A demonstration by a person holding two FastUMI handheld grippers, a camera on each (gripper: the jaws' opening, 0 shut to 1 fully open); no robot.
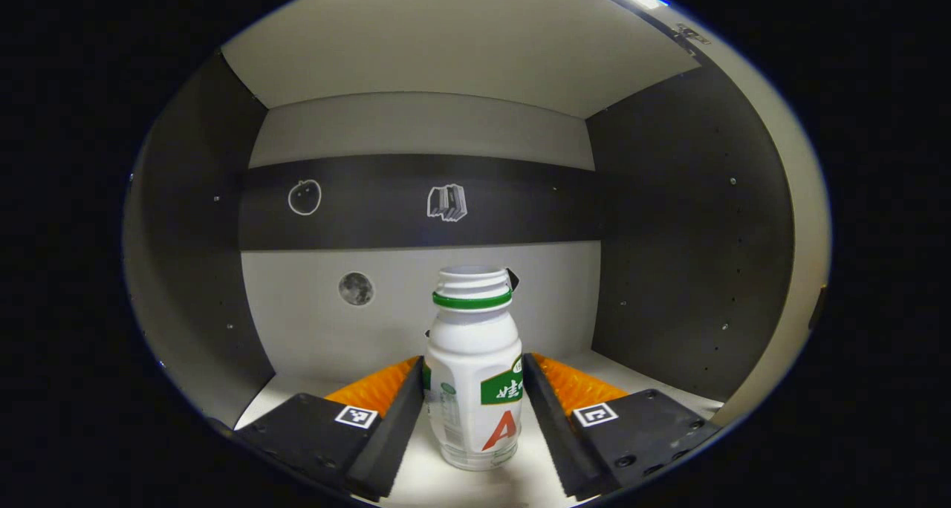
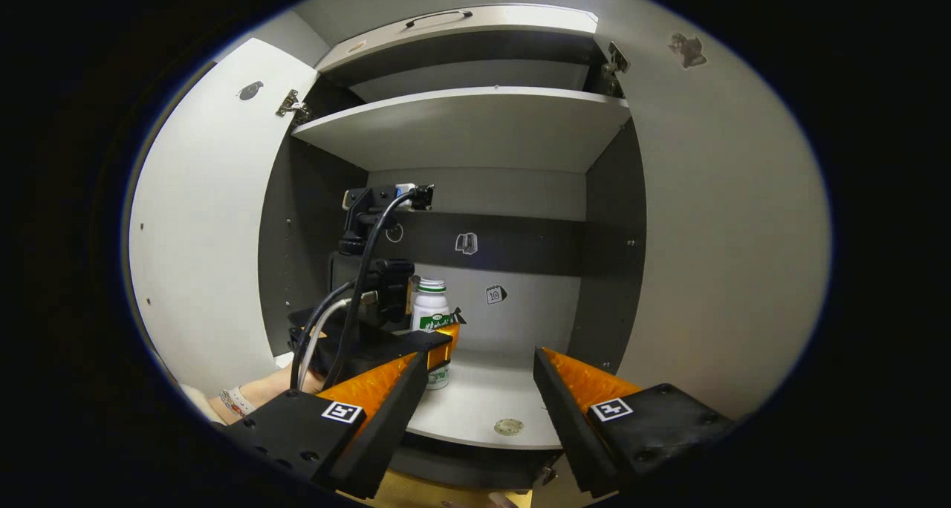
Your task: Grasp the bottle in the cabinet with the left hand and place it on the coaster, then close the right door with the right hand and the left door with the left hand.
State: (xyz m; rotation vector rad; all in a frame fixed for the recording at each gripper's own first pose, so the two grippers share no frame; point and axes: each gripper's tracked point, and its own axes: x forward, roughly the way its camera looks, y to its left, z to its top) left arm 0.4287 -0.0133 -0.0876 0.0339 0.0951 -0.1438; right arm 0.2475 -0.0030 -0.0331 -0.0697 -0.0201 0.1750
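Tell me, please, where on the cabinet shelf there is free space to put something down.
The shelf is bare on its right part, from the bottle across to the dark right wall, except a small round coaster near the front edge. The left part is crowded: the left gripper stands around the bottle there.

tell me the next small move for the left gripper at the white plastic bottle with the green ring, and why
Probably lift it slightly, then draw it back out. The left gripper has both fingers pressed against the sides of the white plastic bottle with the green ring, which stands upright on the white cabinet shelf. The small round clear coaster lies near the shelf's front edge, in front of the bottle.
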